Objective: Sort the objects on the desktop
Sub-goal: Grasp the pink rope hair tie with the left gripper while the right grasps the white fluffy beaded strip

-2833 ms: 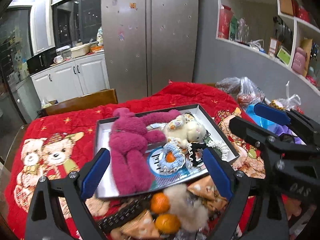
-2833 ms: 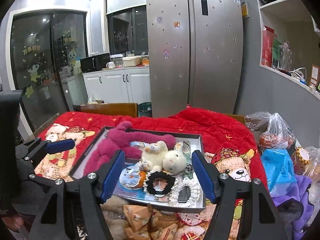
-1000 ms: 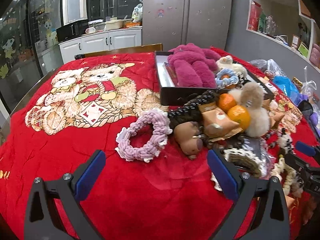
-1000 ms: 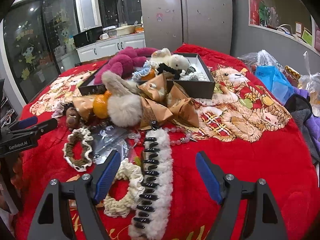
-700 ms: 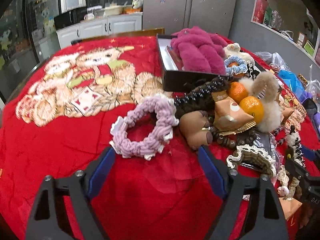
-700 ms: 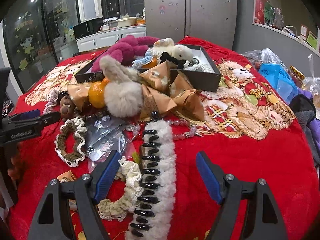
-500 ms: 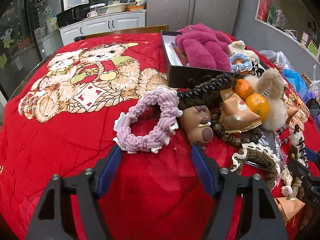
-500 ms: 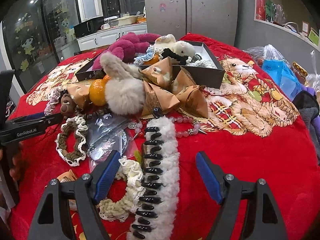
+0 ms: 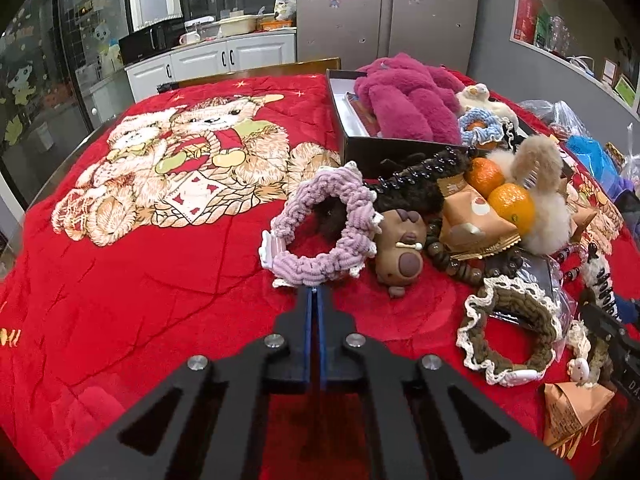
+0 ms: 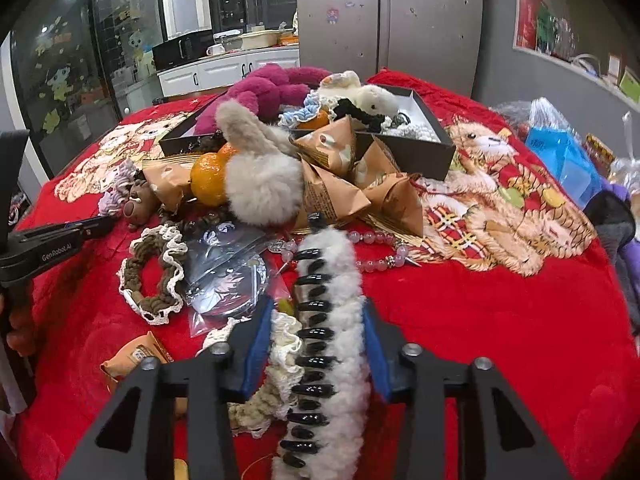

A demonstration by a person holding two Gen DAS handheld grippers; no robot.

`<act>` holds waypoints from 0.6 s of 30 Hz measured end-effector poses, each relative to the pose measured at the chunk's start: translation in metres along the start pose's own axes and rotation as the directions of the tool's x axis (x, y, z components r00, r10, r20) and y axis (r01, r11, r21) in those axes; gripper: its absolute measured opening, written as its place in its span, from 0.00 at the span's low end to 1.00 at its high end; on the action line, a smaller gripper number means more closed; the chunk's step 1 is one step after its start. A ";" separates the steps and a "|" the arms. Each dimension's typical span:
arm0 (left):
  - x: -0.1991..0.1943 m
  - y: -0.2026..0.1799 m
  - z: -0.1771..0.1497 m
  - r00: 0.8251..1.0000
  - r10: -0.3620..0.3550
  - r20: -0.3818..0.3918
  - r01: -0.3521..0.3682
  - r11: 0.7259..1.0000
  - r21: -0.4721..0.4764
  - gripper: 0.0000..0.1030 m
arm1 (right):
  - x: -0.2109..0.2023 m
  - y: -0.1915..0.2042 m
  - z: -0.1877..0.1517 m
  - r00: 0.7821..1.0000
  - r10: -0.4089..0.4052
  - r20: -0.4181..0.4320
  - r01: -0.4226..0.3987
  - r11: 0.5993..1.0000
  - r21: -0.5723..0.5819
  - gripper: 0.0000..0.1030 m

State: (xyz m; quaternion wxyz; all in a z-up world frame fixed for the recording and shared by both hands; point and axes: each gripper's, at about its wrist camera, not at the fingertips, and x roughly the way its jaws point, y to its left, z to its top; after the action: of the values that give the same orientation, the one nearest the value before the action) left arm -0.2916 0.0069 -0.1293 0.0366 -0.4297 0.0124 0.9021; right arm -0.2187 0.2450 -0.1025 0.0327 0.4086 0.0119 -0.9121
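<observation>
My left gripper (image 9: 314, 294) is shut, its tips touching the near edge of a lilac knitted scrunchie (image 9: 320, 232) on the red blanket; whether it pinches the scrunchie I cannot tell. My right gripper (image 10: 318, 320) is closed around a white fluffy hair claw with black teeth (image 10: 326, 320), with a cream scrunchie (image 10: 282, 344) against its left finger. A black box (image 9: 384, 146) holds a magenta plush toy (image 9: 404, 96) and small toys. It also shows in the right wrist view (image 10: 404, 148).
A pile lies between box and grippers: a brown capybara toy (image 9: 402, 242), oranges (image 9: 510, 204), a beige fur clip (image 10: 260, 180), orange snack packets (image 10: 332, 192), a brown lace scrunchie (image 10: 154, 268), a bead bracelet (image 10: 372, 248). Bags (image 10: 560, 152) sit at right.
Both grippers have closed. The left one shut and moved up to the lilac scrunchie's near edge. The right one advanced and closed around the white fluffy hair claw.
</observation>
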 end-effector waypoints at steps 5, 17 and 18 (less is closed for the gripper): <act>-0.010 -0.001 -0.002 1.000 -0.004 0.025 0.004 1.000 0.005 0.01 | -0.007 0.000 0.001 1.000 -0.002 0.015 0.002 1.000 0.006 0.37; -0.048 -0.002 -0.003 0.995 -0.035 0.095 0.037 0.999 -0.018 0.01 | -0.030 0.008 0.010 0.996 -0.013 0.087 0.015 1.000 -0.015 0.36; -0.053 -0.003 -0.003 0.994 -0.036 0.106 0.038 0.999 -0.017 0.01 | -0.032 0.008 0.011 0.996 -0.014 0.093 0.016 1.000 -0.014 0.36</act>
State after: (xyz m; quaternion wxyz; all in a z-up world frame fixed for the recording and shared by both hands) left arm -0.2557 0.0065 -0.0897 0.0498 -0.3820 -0.0061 0.9228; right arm -0.2049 0.2376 -0.0711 0.0293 0.3652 0.0203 -0.9303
